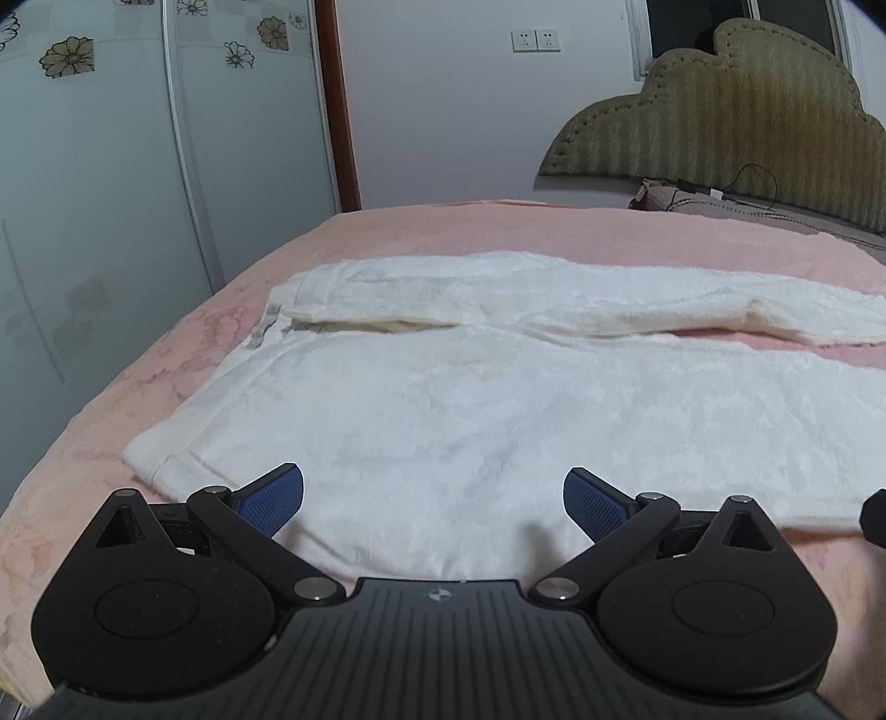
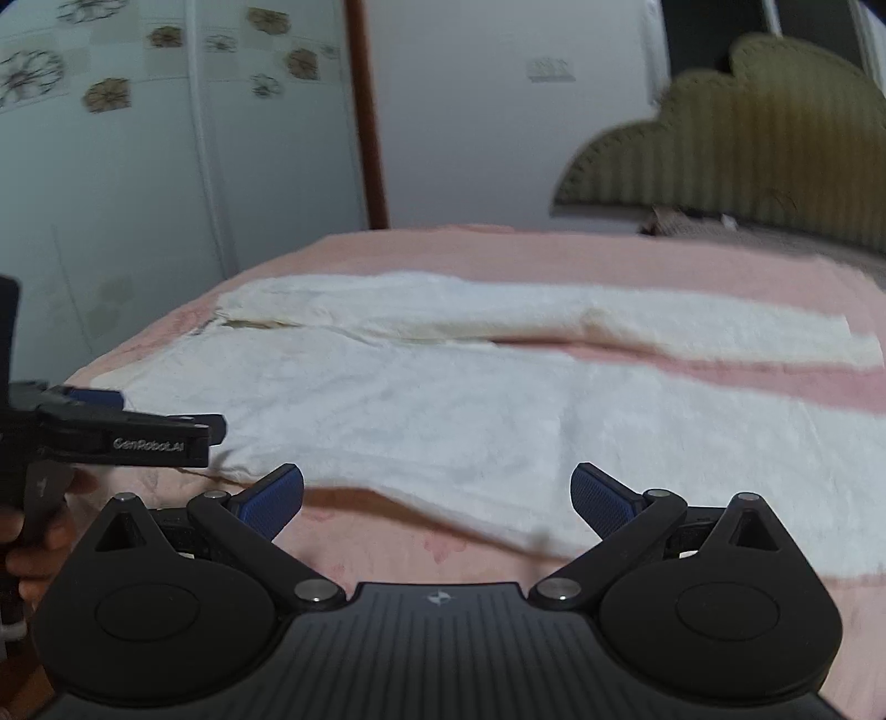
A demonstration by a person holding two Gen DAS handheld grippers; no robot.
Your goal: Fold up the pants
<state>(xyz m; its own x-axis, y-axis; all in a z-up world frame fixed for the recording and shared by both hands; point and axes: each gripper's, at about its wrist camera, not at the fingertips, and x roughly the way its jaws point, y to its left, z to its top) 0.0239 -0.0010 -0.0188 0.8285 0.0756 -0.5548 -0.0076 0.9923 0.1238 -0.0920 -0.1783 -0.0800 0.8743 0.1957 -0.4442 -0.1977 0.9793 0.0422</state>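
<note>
Fingers [image 1: 277,498] spread above pants [image 1: 498,421]; near hem faces both grippers.

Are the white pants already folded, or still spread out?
Spread out: the white pants lie flat on the pink blanket, both legs apart.

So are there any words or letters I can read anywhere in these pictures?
"GenRobot.AI": white letters on the side of the black left gripper, seen from the right wrist camera.
Small white emblem on the black right gripper body: a symbol, no letters.
White wall sockets: no readable marks.
</note>
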